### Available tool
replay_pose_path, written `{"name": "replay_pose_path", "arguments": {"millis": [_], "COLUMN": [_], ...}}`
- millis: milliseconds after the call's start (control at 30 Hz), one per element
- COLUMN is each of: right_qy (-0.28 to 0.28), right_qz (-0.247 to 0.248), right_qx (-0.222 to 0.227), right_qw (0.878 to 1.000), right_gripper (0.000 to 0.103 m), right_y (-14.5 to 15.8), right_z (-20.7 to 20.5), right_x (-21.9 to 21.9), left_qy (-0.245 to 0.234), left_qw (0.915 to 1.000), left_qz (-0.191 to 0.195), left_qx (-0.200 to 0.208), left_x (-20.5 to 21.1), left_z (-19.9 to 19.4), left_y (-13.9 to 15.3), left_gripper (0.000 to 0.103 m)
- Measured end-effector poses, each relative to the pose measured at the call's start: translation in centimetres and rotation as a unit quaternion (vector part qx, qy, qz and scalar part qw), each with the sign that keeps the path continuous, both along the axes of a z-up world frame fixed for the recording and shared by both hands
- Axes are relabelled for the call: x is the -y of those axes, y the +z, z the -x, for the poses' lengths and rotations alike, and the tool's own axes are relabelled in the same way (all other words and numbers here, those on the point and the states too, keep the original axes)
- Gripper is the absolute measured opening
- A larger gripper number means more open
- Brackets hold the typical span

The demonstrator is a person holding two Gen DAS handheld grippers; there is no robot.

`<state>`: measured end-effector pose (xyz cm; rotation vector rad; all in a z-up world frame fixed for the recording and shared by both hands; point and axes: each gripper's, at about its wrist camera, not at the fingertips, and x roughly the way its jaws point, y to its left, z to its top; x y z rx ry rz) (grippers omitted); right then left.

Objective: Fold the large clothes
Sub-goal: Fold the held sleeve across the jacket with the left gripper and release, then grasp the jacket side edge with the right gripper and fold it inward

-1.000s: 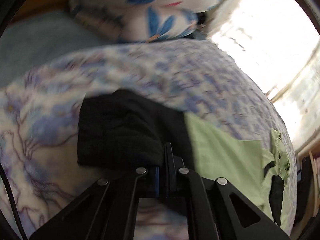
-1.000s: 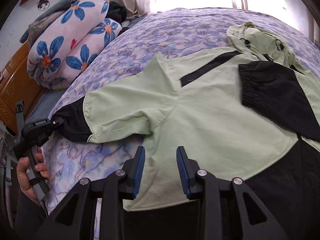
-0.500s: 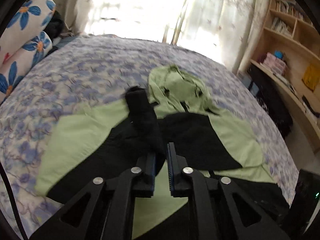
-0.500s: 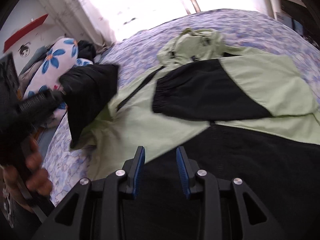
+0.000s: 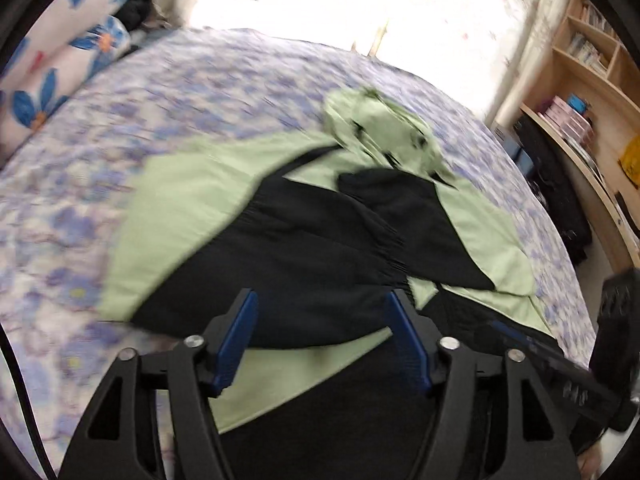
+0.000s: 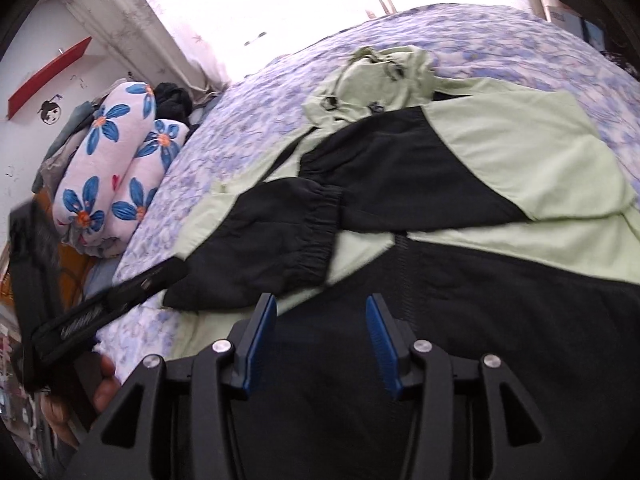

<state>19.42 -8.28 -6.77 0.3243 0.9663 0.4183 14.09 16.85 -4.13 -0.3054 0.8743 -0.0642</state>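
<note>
A light green and black hooded jacket (image 5: 180,208) lies flat on the bed, hood (image 5: 380,128) at the far end. Both black sleeves lie folded across its chest. The nearer sleeve (image 5: 312,248) has its gathered cuff (image 6: 320,224) resting on the other sleeve (image 6: 400,168). My left gripper (image 5: 322,300) hovers just above that nearer sleeve. Its jaws are opening and the pads touch no cloth. My right gripper (image 6: 320,304) hangs over the jacket's black lower part (image 6: 480,320). Its jaws are opening too, with nothing pinched between them.
A purple flowered sheet (image 5: 200,92) covers the bed. Rolled bedding with blue flowers (image 6: 112,168) lies at the left by the wall. A wooden bookshelf (image 5: 580,92) stands to the right of the bed. A hand (image 6: 104,384) holds the left gripper's handle at the lower left.
The left gripper carried the black sleeve from the bed's left side onto the jacket's chest, then let it go and spread its jaws. The right gripper's jaws widened slightly.
</note>
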Motion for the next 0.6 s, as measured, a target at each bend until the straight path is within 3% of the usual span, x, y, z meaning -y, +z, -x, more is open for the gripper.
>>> {"name": "replay_pose_path", "arguments": {"millis": [133,367,400,433,600], "right_qy": [0.007,0.027,0.031,0.048,0.089], "right_qz": [0.005,-0.004,0.009,0.027,0.044], "right_qx": [-0.02,-0.11,-0.107,-0.094,0.03], "right_qw": [1.0,0.994,0.994,0.994,0.995], "right_gripper": [0.047,0.046,0.041,0.028,0.024], "right_y": [-0.7,-5.7,-5.6,-5.1,1.9], "right_z": [-3.8,-9.9,-9.9,-9.6,-8.0], "right_x": [-1.4,-4.6,-5.3,-6.3,-8.0], "left_qy": [0.041,0.073,0.076,0.079,0.1], "left_qw": [0.9988,0.9972,0.9969,0.9967,0.9949], "left_qz": [-0.026,-0.016,-0.016,-0.015,-0.012], "left_qx": [0.011,-0.005,-0.008,-0.008,0.002], "left_x": [-2.8,-5.3,-5.5,-5.6,-6.1], "left_z": [2.1,3.4,3.5,3.6,3.7], "left_y": [0.5,-1.1,-1.3,-1.6,-1.6], "left_gripper": [0.072,0.071,0.071,0.071,0.071]}}
